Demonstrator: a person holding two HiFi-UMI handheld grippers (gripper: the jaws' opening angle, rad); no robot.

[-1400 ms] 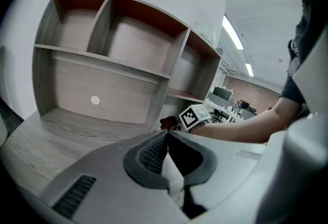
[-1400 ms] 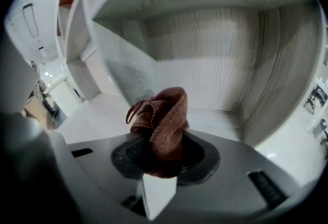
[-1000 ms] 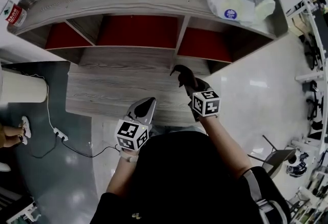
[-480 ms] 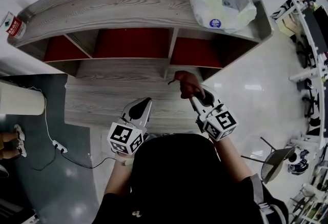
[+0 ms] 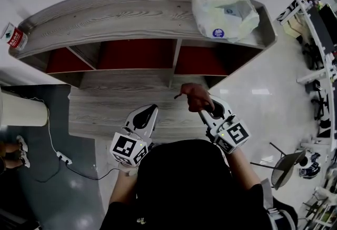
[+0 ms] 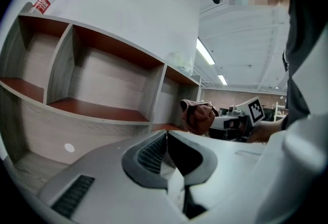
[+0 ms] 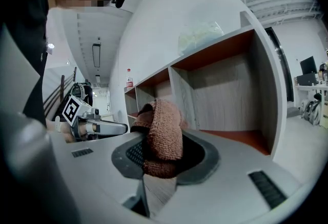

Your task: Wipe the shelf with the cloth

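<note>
The shelf (image 5: 126,13) is grey wood with three red-backed compartments and a lower grey ledge (image 5: 116,102). A brown cloth (image 5: 196,96) is bunched in my right gripper (image 5: 202,105), which is shut on it in front of the right compartment (image 5: 197,60), above the ledge. In the right gripper view the cloth (image 7: 163,136) fills the jaws, with that compartment (image 7: 230,133) just beyond. My left gripper (image 5: 147,116) hovers beside it to the left, shut with nothing in it. The left gripper view shows the shelf compartments (image 6: 97,110) and the cloth (image 6: 199,117) to the right.
A white plastic bag (image 5: 226,10) lies on the shelf top at the right, and a bottle (image 5: 11,36) at its left end. A white cylinder (image 5: 21,109) and a power strip with cable (image 5: 63,158) are on the floor at left. Equipment crowds the far right.
Both grippers have risen and drawn back toward the person. The right one still holds the cloth and has rolled. The left stays shut.
</note>
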